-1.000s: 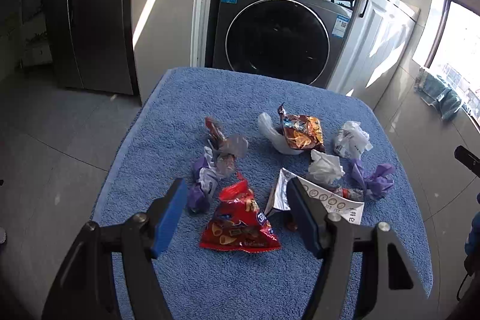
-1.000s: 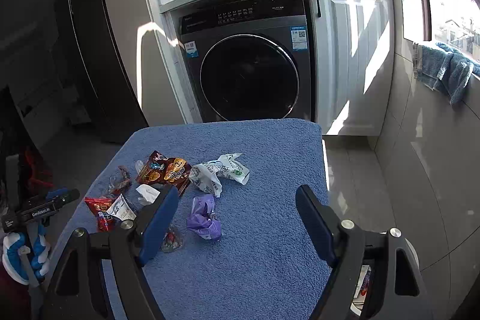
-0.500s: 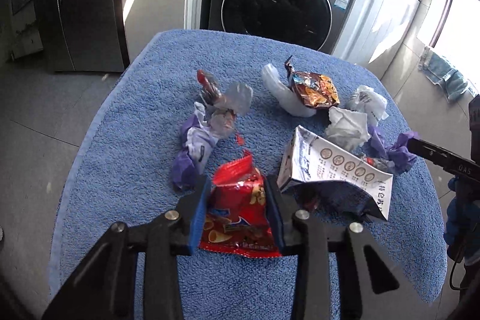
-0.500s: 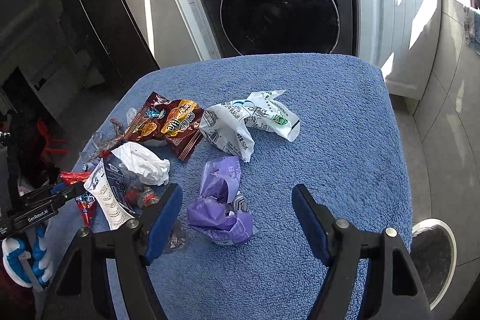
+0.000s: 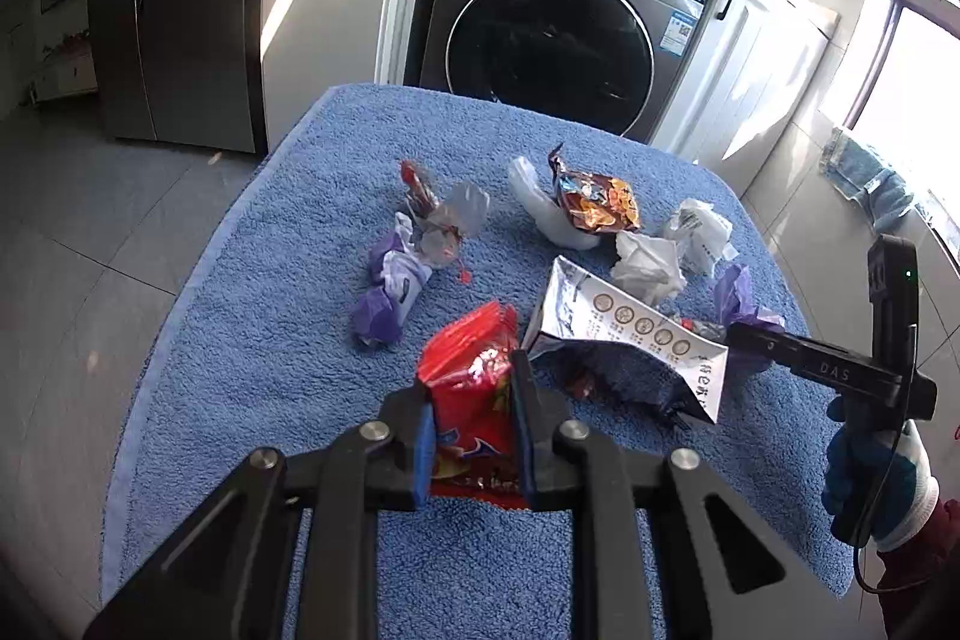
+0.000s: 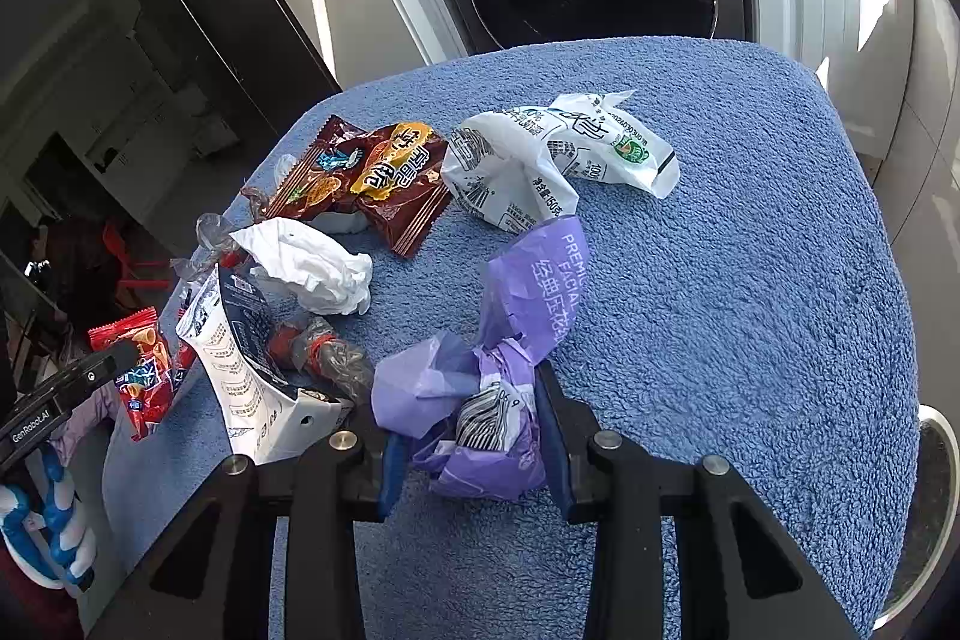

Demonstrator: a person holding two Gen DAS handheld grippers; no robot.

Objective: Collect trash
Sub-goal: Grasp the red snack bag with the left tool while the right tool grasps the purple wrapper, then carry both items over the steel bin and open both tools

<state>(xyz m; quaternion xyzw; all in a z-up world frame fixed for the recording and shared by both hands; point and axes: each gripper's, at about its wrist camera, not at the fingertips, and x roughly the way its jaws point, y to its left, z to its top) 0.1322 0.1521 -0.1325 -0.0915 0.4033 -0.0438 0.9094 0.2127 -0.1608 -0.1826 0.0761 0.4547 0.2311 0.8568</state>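
Beyond both grippers stands a washing machine (image 5: 549, 40) marked "Haier". On the blue towel (image 6: 750, 280) ahead of the right gripper (image 6: 474, 439) lies a white bag (image 6: 540, 160). That gripper's jaws are closing, pads against a crumpled purple wrapper (image 6: 510, 340) printed "PREMIUM FACIAL". The left gripper (image 5: 471, 439), lettered "GenRobot.AI" in the right wrist view, is closing too, clamping a red snack packet (image 5: 471, 388). Just right of it lies an open white pouch (image 5: 624, 340); its contents cannot be made out.

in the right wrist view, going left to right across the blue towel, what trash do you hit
red snack packet → crumpled white tissue → brown and yellow snack wrapper → purple plastic wrapper between the right gripper's closing jaws → white printed plastic bag
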